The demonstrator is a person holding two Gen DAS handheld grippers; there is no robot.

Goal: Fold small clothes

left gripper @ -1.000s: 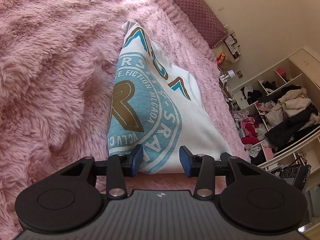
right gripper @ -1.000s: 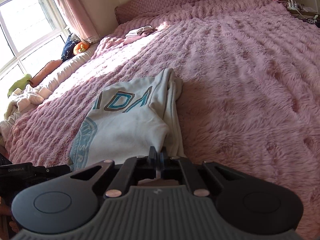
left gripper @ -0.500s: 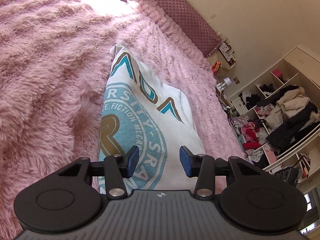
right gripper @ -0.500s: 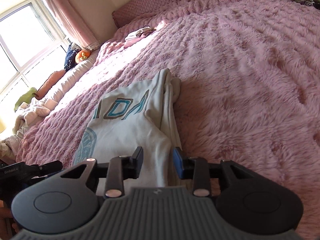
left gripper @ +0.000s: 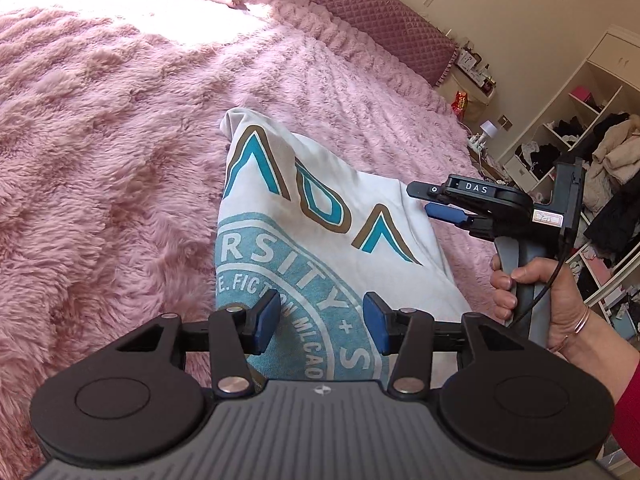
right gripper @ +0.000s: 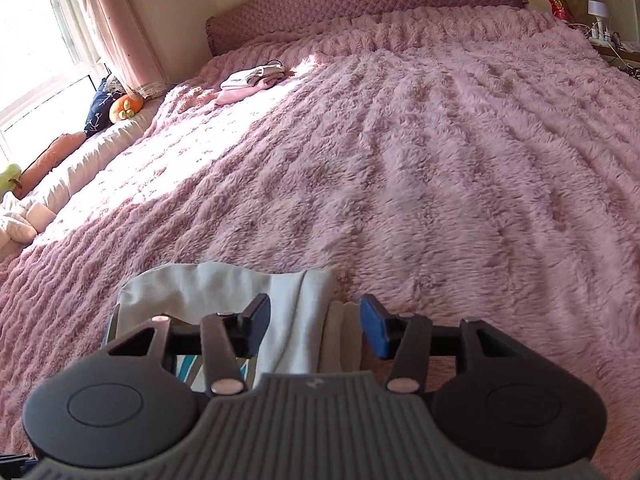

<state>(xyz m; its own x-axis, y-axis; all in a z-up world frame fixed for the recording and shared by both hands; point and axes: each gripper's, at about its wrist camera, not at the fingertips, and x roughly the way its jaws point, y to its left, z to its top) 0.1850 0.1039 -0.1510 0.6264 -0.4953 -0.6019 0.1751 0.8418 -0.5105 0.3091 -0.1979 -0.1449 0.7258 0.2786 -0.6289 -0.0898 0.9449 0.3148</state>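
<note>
A white T-shirt (left gripper: 320,224) with a teal round print and teal-and-brown letters lies folded lengthwise on the fluffy pink bedspread (left gripper: 100,160). My left gripper (left gripper: 319,322) is open and empty, hovering over the shirt's printed near end. My right gripper (right gripper: 314,322) is open and empty above the shirt's white folded edge (right gripper: 296,312). In the left wrist view the right gripper (left gripper: 440,204) shows from the side, held by a hand at the shirt's right edge.
A small pile of folded clothes (right gripper: 254,80) lies far up the bed near the quilted headboard (right gripper: 360,0). Open shelves stuffed with clothes (left gripper: 592,168) stand beyond the bed's right side. Cushions (right gripper: 116,108) line the window side.
My right gripper opened and let go of the shirt, then moved up along its right edge. My left gripper stayed open and pulled back over the print.
</note>
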